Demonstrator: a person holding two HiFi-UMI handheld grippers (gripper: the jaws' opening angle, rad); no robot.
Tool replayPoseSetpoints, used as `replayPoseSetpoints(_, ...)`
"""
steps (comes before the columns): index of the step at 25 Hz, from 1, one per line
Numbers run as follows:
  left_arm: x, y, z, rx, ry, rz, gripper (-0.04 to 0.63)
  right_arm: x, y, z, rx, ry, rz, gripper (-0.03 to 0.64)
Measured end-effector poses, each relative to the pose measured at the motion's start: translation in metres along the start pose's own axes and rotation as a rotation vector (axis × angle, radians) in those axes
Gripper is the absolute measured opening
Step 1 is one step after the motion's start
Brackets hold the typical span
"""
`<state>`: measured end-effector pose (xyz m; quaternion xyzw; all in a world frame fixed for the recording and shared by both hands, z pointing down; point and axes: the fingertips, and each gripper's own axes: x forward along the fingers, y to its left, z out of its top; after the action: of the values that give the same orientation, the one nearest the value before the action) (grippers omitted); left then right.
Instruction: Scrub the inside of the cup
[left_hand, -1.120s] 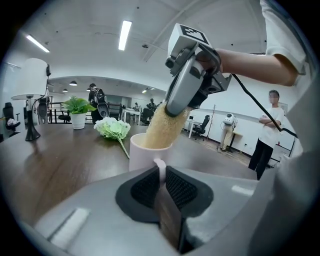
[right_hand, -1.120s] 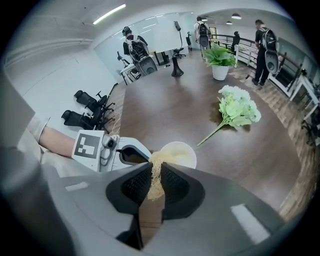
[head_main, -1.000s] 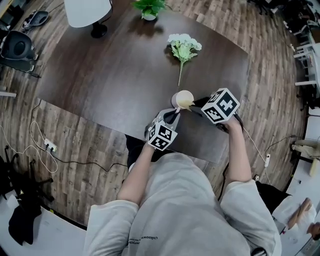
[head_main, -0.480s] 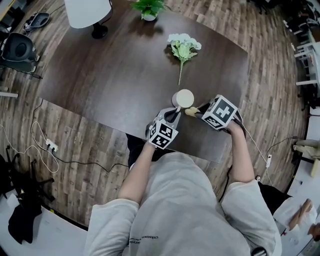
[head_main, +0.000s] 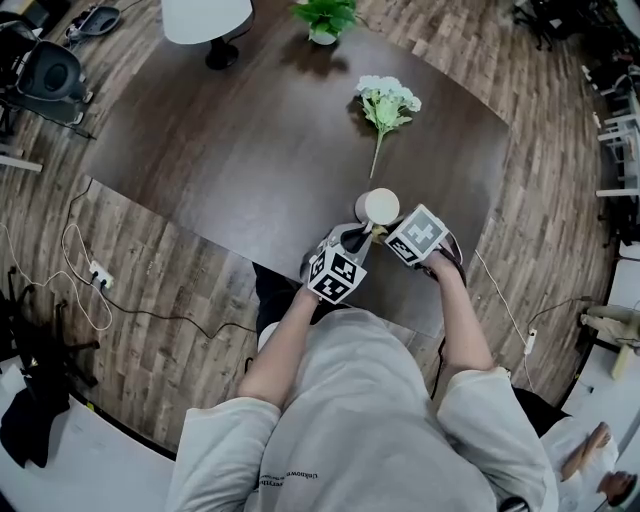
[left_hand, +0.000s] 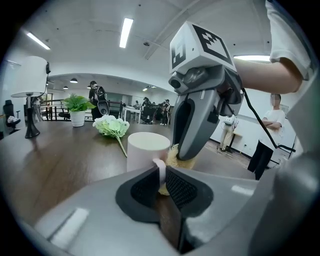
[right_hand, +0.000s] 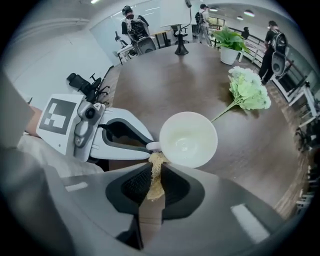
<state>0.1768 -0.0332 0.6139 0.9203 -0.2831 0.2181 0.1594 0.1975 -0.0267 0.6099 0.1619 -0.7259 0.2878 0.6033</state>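
**Desk:** What are the two grippers doing?

**Photographer:** The left gripper (left_hand: 161, 172) is pinched tight on the handle (left_hand: 160, 169) of a white cup (head_main: 380, 207). The right gripper (right_hand: 152, 175) is clamped on a tan, fibrous sponge (right_hand: 155, 182). The sponge's tip meets the outside of the cup's rim right beside the handle, not inside the bowl.

**Desk:** How does the cup sit?

**Photographer:** It stands upright, long axis vertical, mouth to the ceiling, with its glossy white interior in plain sight. The handle points back toward the person, into the left gripper.

**Desk:** And the setting?

**Photographer:** The cup stands near the front edge of a dark wood table (head_main: 250, 150), toward its right side. Beyond it lies a bunch of white flowers (head_main: 385, 100), stem aimed at the cup. A potted plant (head_main: 325, 18) and a white-shaded lamp (head_main: 205, 18) stand at the far edge. The plank floor (head_main: 140, 290) carries a trailing cable (head_main: 85, 290), and an office chair (head_main: 50, 70) stands at the left. The room is an open office with strip lights overhead and people standing in the background.

**Desk:** What changed?

**Photographer:** A second ago the sponge sat over the rim. Half a second ago the right gripper was out to the right, with the sponge clear of the cup. It has since drawn in beside the left gripper. The cup has stayed put, with the left grip unchanged.
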Motion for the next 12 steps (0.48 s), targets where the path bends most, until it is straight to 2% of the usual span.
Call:
replayPoseSetpoints(6,0.002,-0.006,0.002,-0.002,-0.007,-0.019,0.04,-0.001,-0.009,-0.005,0.12,-0.05,0.014,0.078)
replayPoseSetpoints(12,0.004,-0.01,0.005,0.0,-0.011,-0.042,0.04,-0.002,-0.019,-0.011,0.16,-0.059,0.008,0.078)
